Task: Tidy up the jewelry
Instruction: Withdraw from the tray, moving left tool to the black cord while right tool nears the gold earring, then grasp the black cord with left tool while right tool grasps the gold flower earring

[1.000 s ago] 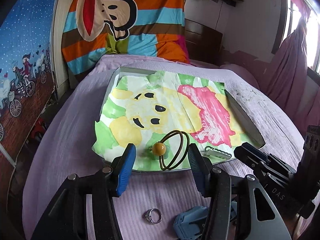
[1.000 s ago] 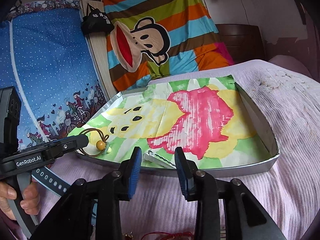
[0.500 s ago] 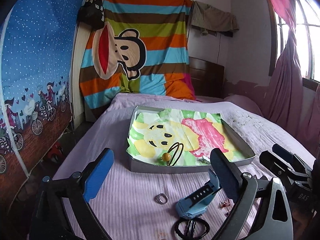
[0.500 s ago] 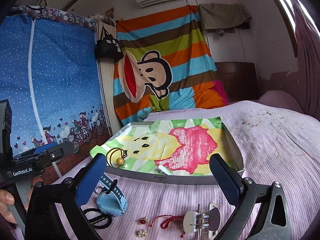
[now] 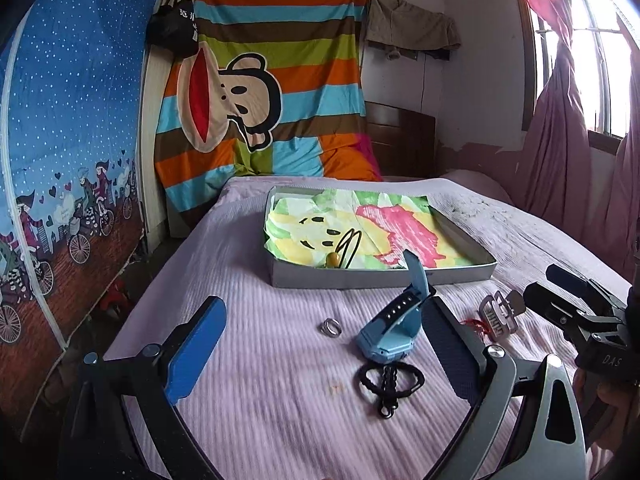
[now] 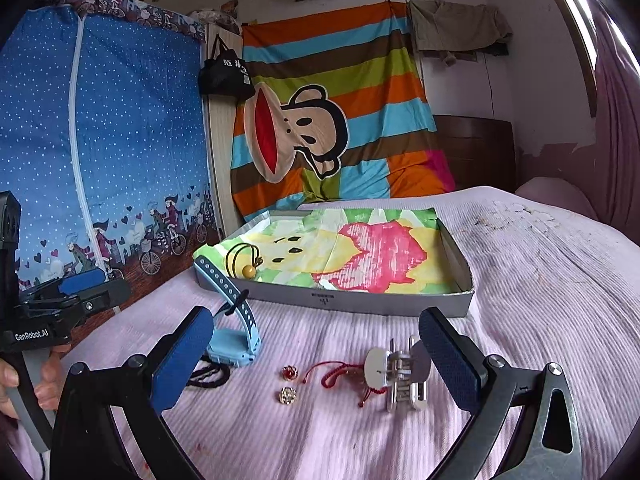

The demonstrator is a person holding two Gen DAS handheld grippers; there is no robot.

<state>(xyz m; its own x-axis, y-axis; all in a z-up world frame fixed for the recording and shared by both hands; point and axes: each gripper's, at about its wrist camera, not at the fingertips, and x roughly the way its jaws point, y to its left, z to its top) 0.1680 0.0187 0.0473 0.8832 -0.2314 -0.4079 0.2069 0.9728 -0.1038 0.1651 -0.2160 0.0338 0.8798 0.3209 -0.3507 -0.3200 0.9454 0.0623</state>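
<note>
Both grippers have pulled back from the tray since a second ago, and their jaws, then half closed at its near edge, now stand spread wide with nothing between the pads. The left gripper (image 5: 324, 354) hangs over the pink bedspread (image 5: 248, 400), framing a silver ring (image 5: 331, 326), a blue watch (image 5: 390, 334) with its strap sticking up, and a black hair tie (image 5: 390, 380) just in front of the watch. The right gripper (image 6: 316, 356) hangs over 2 small studs, 1 red (image 6: 289, 372) and 1 gold (image 6: 288, 395), a red cord (image 6: 340, 372) and a silver hair claw (image 6: 398, 372) lying on part of that cord. All these pieces lie loose on the bedspread, outside the tray.

The grey tray (image 6: 360, 304) sits further up the bed, lined with a bright painted sheet (image 6: 360, 252). Inside it, near the left front corner, lies a brown hair loop with a yellow bead (image 6: 249, 270). A hand (image 6: 24, 380) grips the left gripper's handle at the left edge of the right wrist view.
</note>
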